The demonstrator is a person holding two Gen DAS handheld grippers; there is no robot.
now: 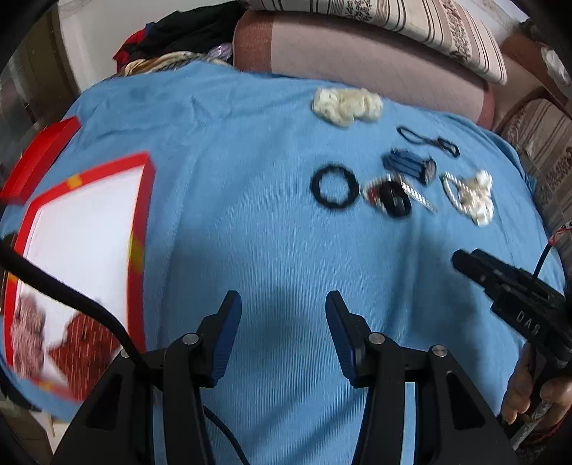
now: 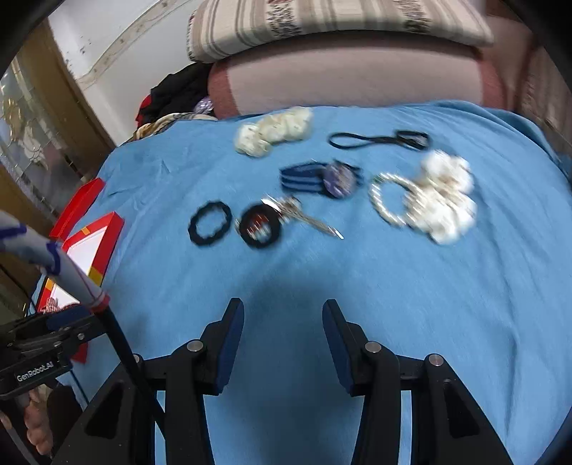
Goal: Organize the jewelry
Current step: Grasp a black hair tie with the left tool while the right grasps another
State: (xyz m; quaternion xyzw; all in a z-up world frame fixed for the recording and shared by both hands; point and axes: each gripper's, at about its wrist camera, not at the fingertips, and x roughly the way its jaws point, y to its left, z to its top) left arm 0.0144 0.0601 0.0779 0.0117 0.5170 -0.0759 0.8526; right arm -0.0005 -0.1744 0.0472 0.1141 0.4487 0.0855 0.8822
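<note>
On the blue cloth lie a black hair ring, a second black ring over a silver clip, a blue band, a pearl bracelet with a white flower, a cream scrunchie and a thin black elastic. A red box with a white inside at the left holds reddish fabric pieces. My left gripper is open and empty, hovering over bare cloth short of the items. My right gripper is also open and empty, well short of the black rings.
A pink cushion and a striped pillow line the far edge of the cloth. Dark clothes are piled at the back left. The red lid lies behind the box. A hand holds the right gripper's handle.
</note>
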